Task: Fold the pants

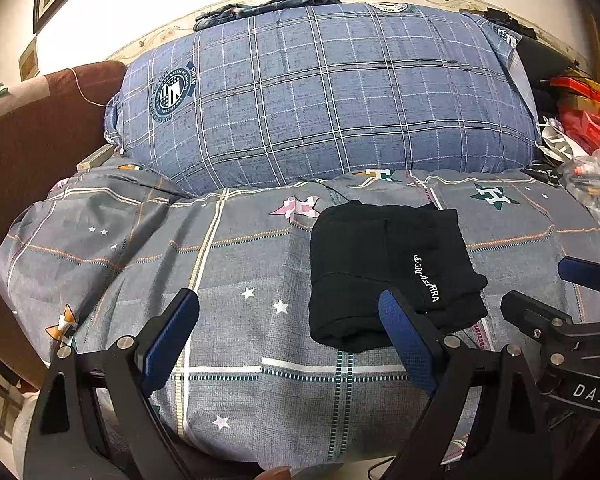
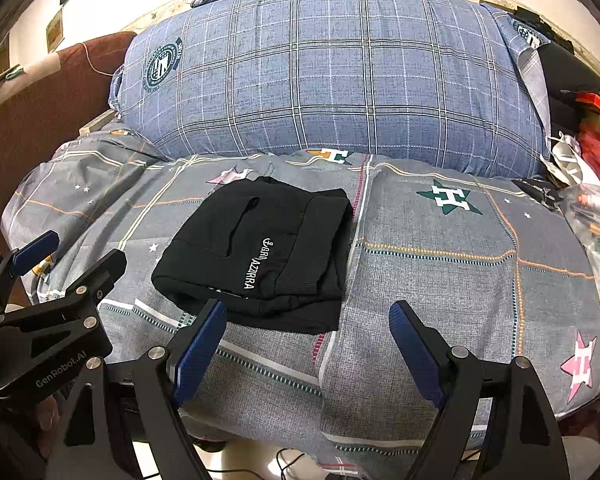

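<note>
The black pants [image 1: 384, 272] lie folded into a compact rectangle on the grey patterned bed cover [image 1: 240, 264], white lettering facing up. They also show in the right wrist view [image 2: 260, 256]. My left gripper [image 1: 288, 320] is open and empty, just short of the pants' near left edge. My right gripper [image 2: 308, 328] is open and empty, near the pants' near right edge. Each gripper shows in the other's view: the right one [image 1: 540, 292] at right, the left one [image 2: 68, 248] at left.
A large blue plaid pillow [image 1: 324, 92] fills the back of the bed. A brown headboard or sofa arm [image 1: 32, 148] stands at left. Red bags and plastic wrappers [image 1: 588, 140] clutter the right side. Cables lie on the floor below the bed edge [image 2: 292, 460].
</note>
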`<state>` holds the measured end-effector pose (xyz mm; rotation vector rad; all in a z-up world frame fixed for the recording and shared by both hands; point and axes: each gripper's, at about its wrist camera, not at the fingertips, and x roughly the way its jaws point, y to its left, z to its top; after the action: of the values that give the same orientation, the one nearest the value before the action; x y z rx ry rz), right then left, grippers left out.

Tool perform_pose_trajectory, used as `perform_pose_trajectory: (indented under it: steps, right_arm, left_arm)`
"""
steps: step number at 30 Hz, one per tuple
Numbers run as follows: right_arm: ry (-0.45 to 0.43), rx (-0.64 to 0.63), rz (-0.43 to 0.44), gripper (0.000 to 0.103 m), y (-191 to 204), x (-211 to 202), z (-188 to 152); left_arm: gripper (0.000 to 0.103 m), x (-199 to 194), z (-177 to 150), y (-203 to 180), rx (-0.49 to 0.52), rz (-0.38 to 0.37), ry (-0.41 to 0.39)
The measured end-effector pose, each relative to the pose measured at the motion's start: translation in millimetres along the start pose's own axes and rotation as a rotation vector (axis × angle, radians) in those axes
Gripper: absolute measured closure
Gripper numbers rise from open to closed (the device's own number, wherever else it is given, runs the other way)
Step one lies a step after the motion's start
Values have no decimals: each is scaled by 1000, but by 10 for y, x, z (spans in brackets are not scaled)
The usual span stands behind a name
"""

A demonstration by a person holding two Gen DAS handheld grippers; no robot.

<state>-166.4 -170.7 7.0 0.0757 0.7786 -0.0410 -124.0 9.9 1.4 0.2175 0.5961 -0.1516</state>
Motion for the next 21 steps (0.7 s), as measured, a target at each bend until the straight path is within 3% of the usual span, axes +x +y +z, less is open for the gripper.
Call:
perform_pose_trajectory:
  steps: [21]
  right_arm:
    - [0, 2, -4, 18, 0, -1, 5]
  left_arm:
    - [10, 22, -11, -43, 16, -10, 13]
